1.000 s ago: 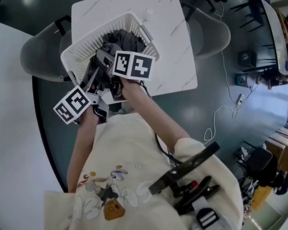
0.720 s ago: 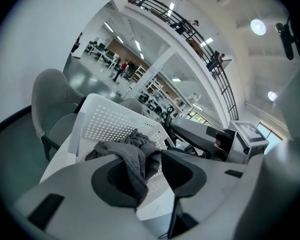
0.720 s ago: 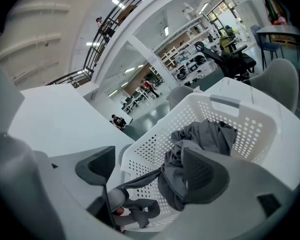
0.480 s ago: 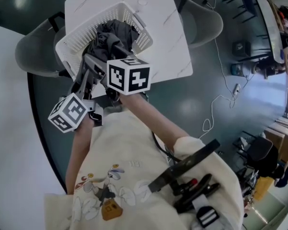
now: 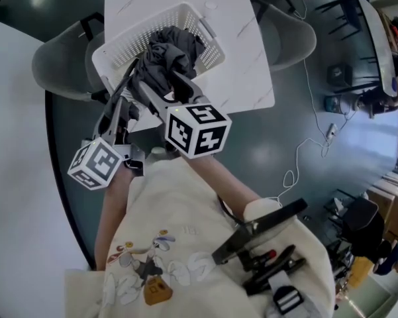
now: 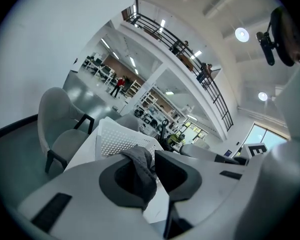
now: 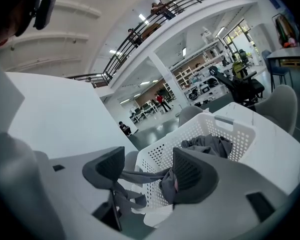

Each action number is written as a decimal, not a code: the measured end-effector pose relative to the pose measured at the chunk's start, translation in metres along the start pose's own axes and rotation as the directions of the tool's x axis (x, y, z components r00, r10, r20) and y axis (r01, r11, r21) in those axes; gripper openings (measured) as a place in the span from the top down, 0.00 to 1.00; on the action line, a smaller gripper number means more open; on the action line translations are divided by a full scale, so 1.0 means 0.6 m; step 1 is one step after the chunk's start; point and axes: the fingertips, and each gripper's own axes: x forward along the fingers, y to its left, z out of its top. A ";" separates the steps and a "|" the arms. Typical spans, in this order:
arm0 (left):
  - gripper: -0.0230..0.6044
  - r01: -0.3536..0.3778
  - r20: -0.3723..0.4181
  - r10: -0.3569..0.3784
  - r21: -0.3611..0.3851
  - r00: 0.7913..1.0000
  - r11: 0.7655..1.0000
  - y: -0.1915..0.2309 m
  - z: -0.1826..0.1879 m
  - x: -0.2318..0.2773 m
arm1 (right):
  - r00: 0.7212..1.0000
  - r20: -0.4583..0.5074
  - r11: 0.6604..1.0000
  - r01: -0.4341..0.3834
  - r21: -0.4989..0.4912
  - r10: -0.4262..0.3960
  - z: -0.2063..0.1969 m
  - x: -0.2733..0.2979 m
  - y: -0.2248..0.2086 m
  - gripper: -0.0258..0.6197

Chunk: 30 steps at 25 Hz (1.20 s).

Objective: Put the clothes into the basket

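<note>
A white perforated basket (image 5: 119, 45) stands on the white marble table (image 5: 245, 65). It holds a heap of grey clothes (image 5: 169, 55), and part of the heap hangs over the near rim. My left gripper (image 5: 128, 88) reaches to that rim. In the left gripper view its jaws (image 6: 149, 159) are closing, nearly together, with a fold of grey garment (image 6: 142, 176) pinched between them. My right gripper (image 5: 160, 88) is beside it. Its jaws (image 7: 147, 164) are closing but still apart. A strand of grey cloth (image 7: 140, 175) stretches across the gap and bunches against the right pad.
Grey shell chairs stand left (image 5: 59, 65) and right (image 5: 291, 38) of the table. A large white surface (image 5: 13, 177) fills the left side. A white cable (image 5: 304, 151) trails over the dark floor. The basket's far wall with its handle (image 7: 229, 121) shows behind the clothes.
Both grippers have drawn back from the basket toward the person, their marker cubes now lower in the head view. Grey cloth has come with them over the near rim.
</note>
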 end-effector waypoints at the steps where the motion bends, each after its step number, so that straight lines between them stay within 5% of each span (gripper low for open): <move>1: 0.84 0.015 0.010 -0.015 -0.003 1.000 1.000 -0.003 0.007 -0.002 | 1.000 -0.001 1.000 0.003 -0.002 -0.003 -0.003 -0.002 0.002 0.48; 4: 0.81 0.059 0.002 -0.059 0.021 0.998 0.998 -0.012 0.018 -0.003 | 1.000 -0.011 1.000 0.002 -0.008 -0.002 -0.013 -0.005 0.010 0.48; 7: 0.51 0.095 -0.145 -0.065 0.210 0.987 0.973 -0.027 0.001 0.005 | 1.000 -0.017 1.000 0.017 -0.002 -0.017 -0.021 -0.007 0.008 0.48; 10: 0.48 0.103 -0.264 0.028 0.469 0.964 0.877 -0.029 -0.005 0.010 | 0.999 -0.017 0.999 0.033 0.018 -0.033 -0.024 -0.008 -0.002 0.48; 15: 0.48 0.193 -0.398 0.098 0.626 0.912 0.755 -0.029 -0.005 0.016 | 0.999 -0.016 0.998 0.044 0.049 -0.043 -0.025 -0.007 -0.010 0.48; 17: 0.48 0.193 -0.394 0.131 0.680 0.910 0.708 -0.034 0.011 0.015 | 0.999 -0.011 0.998 0.042 0.052 -0.042 -0.020 -0.008 -0.012 0.48; 22: 0.48 0.187 -0.333 0.063 0.665 0.941 0.723 -0.076 0.067 0.014 | 0.999 -0.004 0.998 0.035 0.059 -0.035 -0.011 -0.008 -0.022 0.48; 30: 0.48 0.144 -0.270 0.049 0.649 0.962 0.747 -0.093 0.080 0.009 | 1.000 -0.013 1.000 0.020 0.008 -0.020 0.001 -0.016 -0.027 0.50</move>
